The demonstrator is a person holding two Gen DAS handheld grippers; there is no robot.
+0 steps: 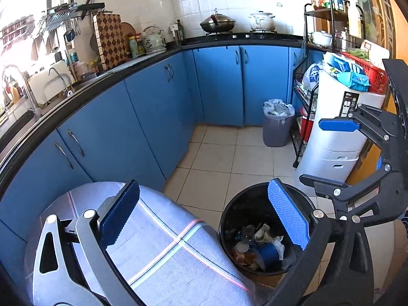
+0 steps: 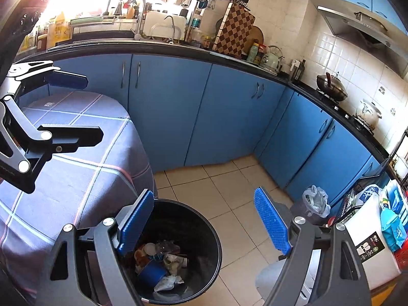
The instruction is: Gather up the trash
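Black bin [image 2: 193,242] mouth unobstructed, table [image 2: 76,168] just beside

No legible text; black label [image 1: 349,103] on white cabinet [image 1: 339,140] unreadable.

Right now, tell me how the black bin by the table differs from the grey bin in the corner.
The black bin has no visible liner; the grey bin is lined with a white plastic bag.
The black bin stands beside the cloth-covered table; the grey bin stands against the blue cabinets, next to a wire rack.
The black bin shows loose trash at its bottom; the grey bin's bag is bunched at the rim.
Both stand upright on the tiled floor.
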